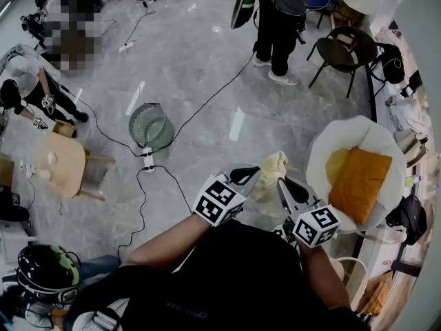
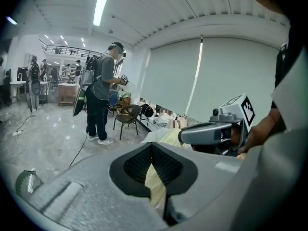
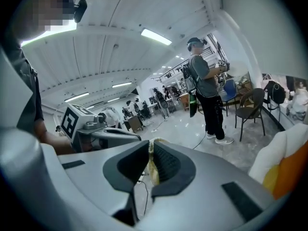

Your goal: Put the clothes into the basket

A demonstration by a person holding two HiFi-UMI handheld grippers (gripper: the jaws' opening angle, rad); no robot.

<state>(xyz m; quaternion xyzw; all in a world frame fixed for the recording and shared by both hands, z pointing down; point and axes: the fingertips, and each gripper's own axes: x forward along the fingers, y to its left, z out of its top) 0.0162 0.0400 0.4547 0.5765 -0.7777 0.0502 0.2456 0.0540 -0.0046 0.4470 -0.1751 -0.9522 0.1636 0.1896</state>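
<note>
A pale yellow cloth (image 1: pixel 273 172) hangs between my two grippers above the floor. My left gripper (image 1: pixel 253 176) is shut on its left part, and the cloth (image 2: pixel 155 181) shows pinched between the dark pads in the left gripper view. My right gripper (image 1: pixel 282 183) is shut on the cloth's right edge (image 3: pixel 152 166). The white basket (image 1: pixel 322 145) stands just to the right. It holds an orange garment (image 1: pixel 361 181) and a yellow one (image 1: pixel 336 164). In the right gripper view the basket (image 3: pixel 275 149) sits at the right edge.
A round fan (image 1: pixel 149 125) lies on the floor to the left, with a power strip (image 1: pixel 147 159) and cables beside it. A person (image 1: pixel 279 21) stands at the back next to a dark chair (image 1: pixel 344 48). A wooden stool (image 1: pixel 63 165) is at the left.
</note>
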